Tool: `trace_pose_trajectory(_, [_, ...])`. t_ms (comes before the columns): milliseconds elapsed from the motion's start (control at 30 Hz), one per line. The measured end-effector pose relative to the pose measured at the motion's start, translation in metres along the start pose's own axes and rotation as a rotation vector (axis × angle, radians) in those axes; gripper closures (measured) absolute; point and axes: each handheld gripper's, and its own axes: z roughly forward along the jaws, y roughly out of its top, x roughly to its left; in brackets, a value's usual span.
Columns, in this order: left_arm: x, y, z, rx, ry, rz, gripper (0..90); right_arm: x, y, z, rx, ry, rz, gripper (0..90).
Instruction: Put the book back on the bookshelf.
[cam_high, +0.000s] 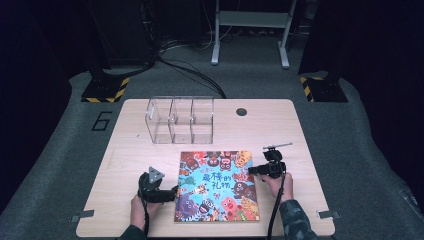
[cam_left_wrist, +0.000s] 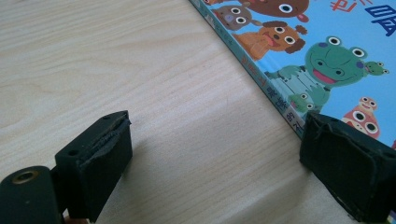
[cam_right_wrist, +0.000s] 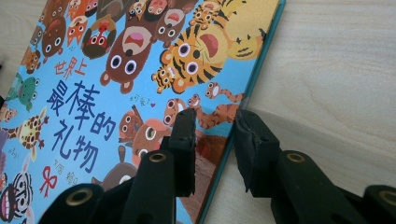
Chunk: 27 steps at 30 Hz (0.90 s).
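Observation:
A picture book (cam_high: 216, 192) with a blue cover of cartoon animals lies flat on the wooden table (cam_high: 135, 165), front and centre. My right gripper (cam_high: 251, 171) comes in from the right. Its jaws stand close together on the book's right edge (cam_right_wrist: 243, 88), one over the cover and one on the table side, shut on the book (cam_right_wrist: 116, 70). My left gripper (cam_high: 175, 190) rests on the table just left of the book. It is open wide (cam_left_wrist: 215, 140), with bare wood between its jaws. Its right jaw sits at the book's spine (cam_left_wrist: 261, 79).
A clear plastic organiser (cam_high: 180, 120) with three compartments stands behind the book at the back of the table. A small dark hole (cam_high: 241, 111) marks the tabletop at back right. A thin metal rod (cam_high: 278, 145) lies just behind my right gripper. Bare wood lies left of the book.

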Motion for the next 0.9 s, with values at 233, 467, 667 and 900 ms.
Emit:
trace_pose_trajectory(233, [0.0000,0.0000,-0.0004,0.004,-0.002,0.003,9.4,-0.0039,-0.0045,-0.0035,-0.027,0.057,0.044,69.8])
trace_pose_trajectory(467, [-0.0003,-0.0001,-0.0001,0.000,-0.001,-0.002,9.4,-0.0027,-0.0075,-0.0070,-0.019,0.078,0.033,70.4])
trace_pose_trajectory(667, [0.0004,0.0000,-0.0008,0.008,-0.004,0.010,9.6,0.0019,-0.0063,-0.0001,0.026,0.004,-0.028,64.9])
trace_pose_trajectory(900, [0.0003,-0.0001,-0.0008,0.008,-0.004,0.009,9.6,0.0029,-0.0049,0.0012,0.018,0.012,-0.011,60.3])
